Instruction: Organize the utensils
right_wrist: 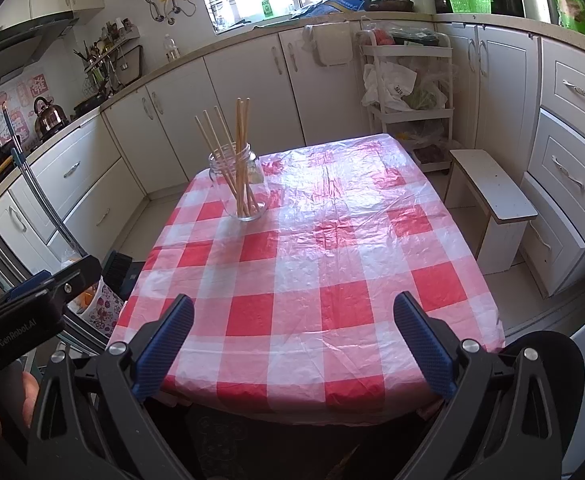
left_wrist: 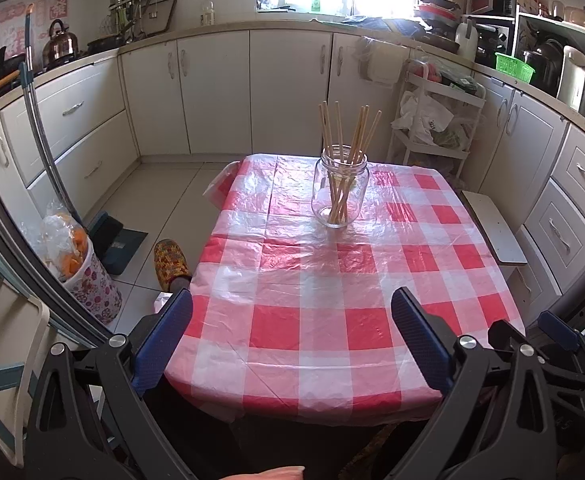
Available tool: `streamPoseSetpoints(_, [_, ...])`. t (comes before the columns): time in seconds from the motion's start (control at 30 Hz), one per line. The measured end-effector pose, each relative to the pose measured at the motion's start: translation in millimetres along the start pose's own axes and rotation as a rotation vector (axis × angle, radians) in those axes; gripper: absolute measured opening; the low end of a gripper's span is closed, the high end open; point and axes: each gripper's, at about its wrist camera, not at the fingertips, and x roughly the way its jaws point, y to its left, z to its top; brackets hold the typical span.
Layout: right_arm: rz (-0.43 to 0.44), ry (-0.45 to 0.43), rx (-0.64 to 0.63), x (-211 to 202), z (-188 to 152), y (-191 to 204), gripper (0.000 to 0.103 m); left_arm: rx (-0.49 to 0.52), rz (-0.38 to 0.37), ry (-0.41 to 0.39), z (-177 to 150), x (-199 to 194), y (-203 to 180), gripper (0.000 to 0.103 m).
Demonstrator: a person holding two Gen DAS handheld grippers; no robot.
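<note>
A clear glass jar (left_wrist: 339, 192) (right_wrist: 241, 188) stands upright on the far part of the table (left_wrist: 332, 320) (right_wrist: 332, 280), which wears a red and white checked plastic cloth. Several wooden chopsticks (left_wrist: 348, 136) (right_wrist: 232, 140) stand in the jar, leaning outward. My left gripper (left_wrist: 292, 340) hangs open over the near table edge, nothing between its blue pads, well short of the jar. My right gripper (right_wrist: 294, 340) is open too, over the near edge, with the jar far ahead to its left. The left gripper's body (right_wrist: 32, 312) shows at the right wrist view's left edge.
White kitchen cabinets (left_wrist: 212, 88) wrap around the room. A white stool (right_wrist: 492, 200) stands right of the table, a trolley (left_wrist: 432, 120) with bags behind it. On the floor at left are a floral bin (left_wrist: 88, 280), a dustpan (left_wrist: 120, 240) and a slippered foot (left_wrist: 172, 264).
</note>
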Motion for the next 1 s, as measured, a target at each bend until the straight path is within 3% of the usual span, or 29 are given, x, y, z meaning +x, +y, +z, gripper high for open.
streamPoseSetpoints(1.0, [0.0,-0.004,0.001,-0.1,0.5,-0.8,0.096,0.029,0.03,-0.009,1.2,-1.6,-4.4,0.096])
